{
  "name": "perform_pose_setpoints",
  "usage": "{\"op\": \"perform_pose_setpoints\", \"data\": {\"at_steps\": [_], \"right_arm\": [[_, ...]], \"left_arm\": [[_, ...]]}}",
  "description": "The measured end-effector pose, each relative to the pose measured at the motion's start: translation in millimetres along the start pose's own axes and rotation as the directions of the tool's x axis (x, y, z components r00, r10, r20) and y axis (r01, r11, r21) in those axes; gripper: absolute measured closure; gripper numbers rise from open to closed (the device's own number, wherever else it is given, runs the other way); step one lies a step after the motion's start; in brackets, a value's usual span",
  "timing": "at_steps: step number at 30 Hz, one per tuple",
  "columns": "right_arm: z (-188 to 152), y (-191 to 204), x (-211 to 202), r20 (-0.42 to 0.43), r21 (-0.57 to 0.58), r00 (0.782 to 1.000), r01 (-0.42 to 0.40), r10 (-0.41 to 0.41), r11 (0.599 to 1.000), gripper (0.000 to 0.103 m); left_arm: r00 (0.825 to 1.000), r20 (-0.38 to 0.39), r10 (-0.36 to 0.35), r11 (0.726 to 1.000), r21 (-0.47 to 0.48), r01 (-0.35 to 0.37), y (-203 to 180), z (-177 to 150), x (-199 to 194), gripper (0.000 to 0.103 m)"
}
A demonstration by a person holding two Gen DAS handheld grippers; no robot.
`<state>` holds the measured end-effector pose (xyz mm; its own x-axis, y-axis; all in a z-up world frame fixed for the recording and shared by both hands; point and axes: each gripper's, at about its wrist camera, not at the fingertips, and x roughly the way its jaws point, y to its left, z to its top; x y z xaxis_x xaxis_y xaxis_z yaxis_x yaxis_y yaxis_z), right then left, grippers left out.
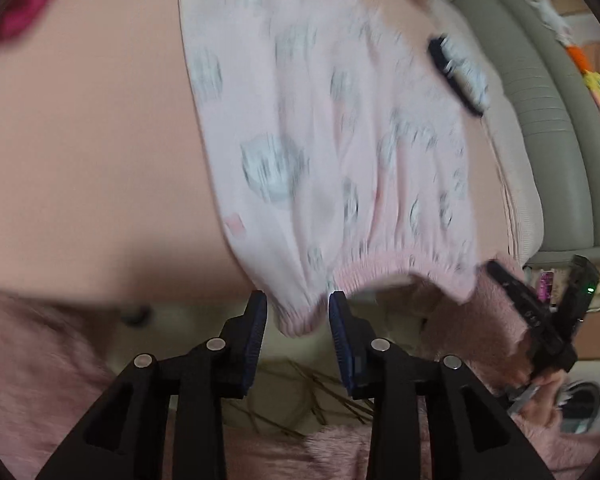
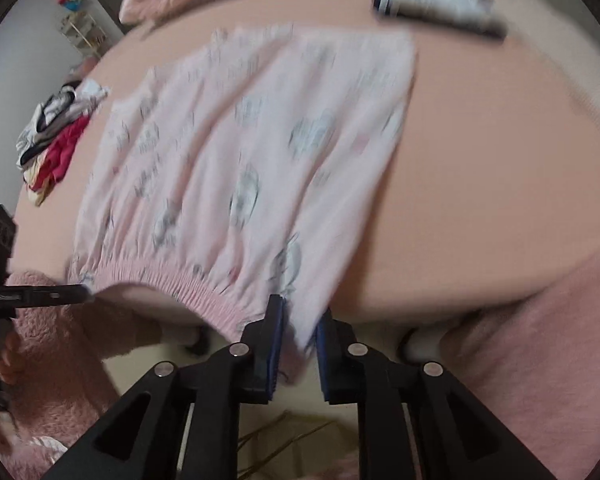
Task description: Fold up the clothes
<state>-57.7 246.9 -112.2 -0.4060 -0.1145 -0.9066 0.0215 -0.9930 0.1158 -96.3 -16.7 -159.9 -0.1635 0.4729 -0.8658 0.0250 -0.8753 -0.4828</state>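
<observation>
right now my left gripper (image 1: 298, 316) sits at one end of the waistband (image 1: 384, 274) of the pink pants (image 1: 300, 120), its jaws well apart with that corner hanging loose between them, so i judge it is not clamped. my right gripper (image 2: 300, 320) is at the other end of the waistband; its jaws stand narrower around a fold of cloth, but the blur keeps me from telling whether the pads actually pinch it. i read the two-corner placement as a way to keep the waistband stretched level, so the pants can be dragged or doubled over evenly. beyond the waistband the pants lie mostly flat on the peach bed sheet (image 1: 80, 140), legs running away from me, waistband drooping just off the near edge. past the far end of the pants lies a dark and white striped item (image 2: 436, 4), too blurred to name. off to one side of the pants, at the sheet's edge, a pile of other clothes (image 2: 56, 136) waits.
</observation>
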Motion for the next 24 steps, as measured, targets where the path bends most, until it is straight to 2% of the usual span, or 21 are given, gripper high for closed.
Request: {"op": "perform_pose_setpoints", "data": {"at_steps": [2, 3, 5, 6, 10, 12, 15, 17, 20, 23, 24], "right_arm": [[10.8, 0.2, -23.9, 0.107, -0.043, 0.992, 0.073, -0.068, 0.996, 0.082], [23.1, 1.8, -28.7, 0.136, -0.065, 0.99, 0.056, -0.047, 0.996, 0.081], [50.5, 6.6, -31.0, 0.177, -0.116, 0.984, 0.012, 0.008, 0.993, 0.08], [64.3, 9.8, -27.9, 0.187, -0.144, 0.982, -0.009, 0.036, 0.99, 0.08], [134.2, 52.3, 9.3, 0.189, -0.247, 0.981, -0.004, 0.052, 0.969, 0.08], [168.0, 70.6, 27.2, 0.185, -0.279, 0.98, -0.015, 0.069, 0.96, 0.08], [217.6, 101.4, 57.9, 0.176, -0.34, 0.982, -0.007, 0.071, 0.94, 0.08], [247.9, 119.8, 87.5, 0.153, -0.362, 0.987, 0.014, 0.044, 0.932, 0.08], [269.5, 127.3, 119.5, 0.104, -0.343, 0.994, -0.004, 0.042, 0.939, 0.08], [286.5, 131.7, 151.8, 0.063, -0.324, 0.998, -0.004, 0.026, 0.946, 0.08], [290.5, 133.1, 161.0, 0.058, -0.323, 0.998, 0.006, 0.014, 0.946, 0.08]], "left_arm": [[0.991, 0.113, 0.077, 0.996, 0.035, -0.081, 2.3, 25.0, -21.0, 0.074], [0.978, 0.173, 0.116, 0.991, 0.043, -0.125, 6.0, 39.5, -30.6, 0.074], [0.937, 0.295, 0.19, 0.976, 0.045, -0.213, 13.9, 76.8, -45.8, 0.074], [0.919, 0.337, 0.202, 0.972, 0.047, -0.231, 18.2, 95.9, -48.5, 0.074], [0.857, 0.416, 0.305, 0.936, 0.033, -0.349, 27.8, 169.8, -36.0, 0.074], [0.844, 0.423, 0.331, 0.922, 0.046, -0.385, 44.0, 189.7, -31.5, 0.074], [0.85, 0.397, 0.346, 0.911, 0.076, -0.406, 63.9, 207.0, -17.4, 0.074], [0.855, 0.393, 0.339, 0.909, 0.097, -0.405, 69.8, 210.5, -8.9, 0.074], [0.863, 0.401, 0.308, 0.913, 0.13, -0.387, 77.6, 215.7, 1.8, 0.074], [0.867, 0.395, 0.302, 0.919, 0.122, -0.376, 81.7, 219.0, 4.5, 0.075], [0.869, 0.393, 0.301, 0.92, 0.119, -0.373, 83.0, 220.1, 5.3, 0.08]]}}
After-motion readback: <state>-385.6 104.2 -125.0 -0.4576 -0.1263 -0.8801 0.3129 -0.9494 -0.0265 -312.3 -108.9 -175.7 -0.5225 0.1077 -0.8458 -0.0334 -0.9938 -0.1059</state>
